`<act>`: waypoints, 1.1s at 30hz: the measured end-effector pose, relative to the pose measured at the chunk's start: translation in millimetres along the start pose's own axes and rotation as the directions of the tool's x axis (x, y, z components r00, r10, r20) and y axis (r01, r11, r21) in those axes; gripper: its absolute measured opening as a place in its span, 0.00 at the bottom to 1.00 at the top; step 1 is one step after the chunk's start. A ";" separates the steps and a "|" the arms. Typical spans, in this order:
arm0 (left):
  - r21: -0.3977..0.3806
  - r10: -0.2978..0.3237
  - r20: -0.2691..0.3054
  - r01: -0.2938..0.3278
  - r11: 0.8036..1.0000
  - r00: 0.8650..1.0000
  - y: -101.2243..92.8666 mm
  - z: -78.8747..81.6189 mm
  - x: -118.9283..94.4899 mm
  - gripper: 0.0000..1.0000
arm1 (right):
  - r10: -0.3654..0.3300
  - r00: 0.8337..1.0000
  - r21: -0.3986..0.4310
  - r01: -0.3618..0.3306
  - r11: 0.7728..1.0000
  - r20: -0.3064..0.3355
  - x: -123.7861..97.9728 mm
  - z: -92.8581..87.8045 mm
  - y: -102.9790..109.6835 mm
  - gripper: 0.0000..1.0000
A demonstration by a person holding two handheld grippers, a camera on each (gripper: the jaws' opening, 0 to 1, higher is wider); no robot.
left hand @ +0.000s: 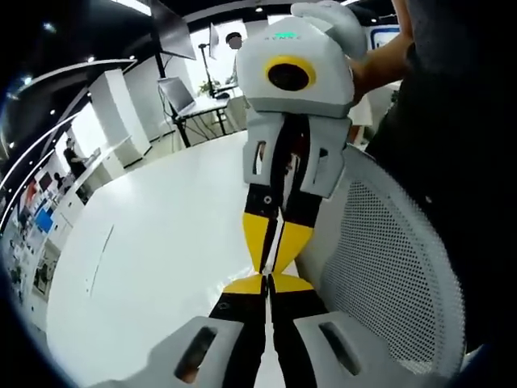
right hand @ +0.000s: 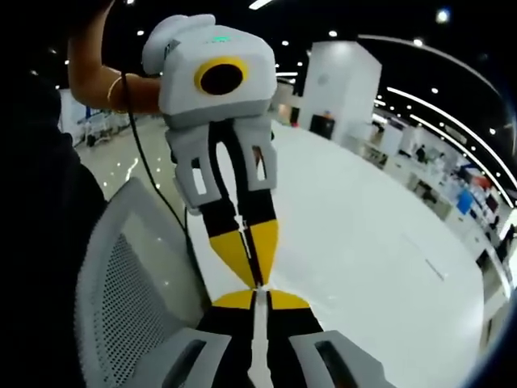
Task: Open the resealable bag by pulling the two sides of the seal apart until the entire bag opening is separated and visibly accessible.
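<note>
We see the 2 grippers held tip to tip above a white table (left hand: pixel 153 242). In the left gripper view, the left gripper (left hand: pixel 267 283) rises from the bottom with its 2 yellow-tipped jaws pressed together, and the right gripper (left hand: pixel 271 265) comes down from the top to meet it, its jaws also together. The yellow tips of both touch, or nearly touch, at 1 spot.

In the right gripper view we see the same meeting from the other side: the right gripper's own jaws come up from the bottom, together, and the left gripper's jaws point down at them.

A thin, pale, see-through sheet seems to run between the closed jaws of both grippers. We take it for the edge of the bag (left hand: pixel 275 238), seen edge-on, but it is too thin and clear for us to be certain, and we cannot tell whether its seal is closed or parted. If it is the bag, each gripper is clamped on it at the place where the tips meet.

A white mesh chair back (left hand: pixel 388 267) stands beside the grippers, just at the table's edge. A person's hand (left hand: pixel 327 20) holds the right gripper, and a hand (right hand: pixel 174 32) holds the left gripper, a bangle (right hand: pixel 113 87) on its wrist.
</note>
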State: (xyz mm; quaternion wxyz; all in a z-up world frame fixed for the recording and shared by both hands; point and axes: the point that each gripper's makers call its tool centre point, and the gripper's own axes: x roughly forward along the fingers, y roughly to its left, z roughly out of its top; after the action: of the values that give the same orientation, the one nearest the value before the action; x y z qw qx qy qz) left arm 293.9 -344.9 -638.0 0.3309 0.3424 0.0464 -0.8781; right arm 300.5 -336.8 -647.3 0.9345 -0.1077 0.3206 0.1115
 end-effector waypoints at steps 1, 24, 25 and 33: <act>0.014 -0.005 -0.002 0.005 1.000 1.000 -0.2 -0.3 -0.2 0.00 | 0.003 1.000 0.003 -0.003 1.000 0.002 -0.3 0.3 0.2 0.00; 0.116 -0.013 -0.038 0.018 0.993 0.999 -6.0 -1.0 -0.7 0.00 | 0.012 1.000 -0.019 -0.012 1.000 -0.020 0.0 -5.7 4.9 0.00; 0.119 -0.022 -0.042 0.027 0.992 0.999 -7.4 -1.7 -0.6 0.00 | 0.018 1.000 -0.021 -0.018 1.000 -0.024 0.4 -6.5 6.6 0.00; 0.106 -0.033 -0.037 0.037 0.994 0.999 -9.1 -1.3 -1.1 0.00 | 0.010 0.999 -0.008 -0.010 1.000 -0.036 0.4 -11.8 7.6 0.00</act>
State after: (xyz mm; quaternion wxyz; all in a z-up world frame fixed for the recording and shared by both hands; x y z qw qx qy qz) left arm 289.6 -336.9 -639.6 0.2958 0.3743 0.0113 -0.8788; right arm 291.9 -332.7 -657.6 0.9275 -0.1120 0.3374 0.1155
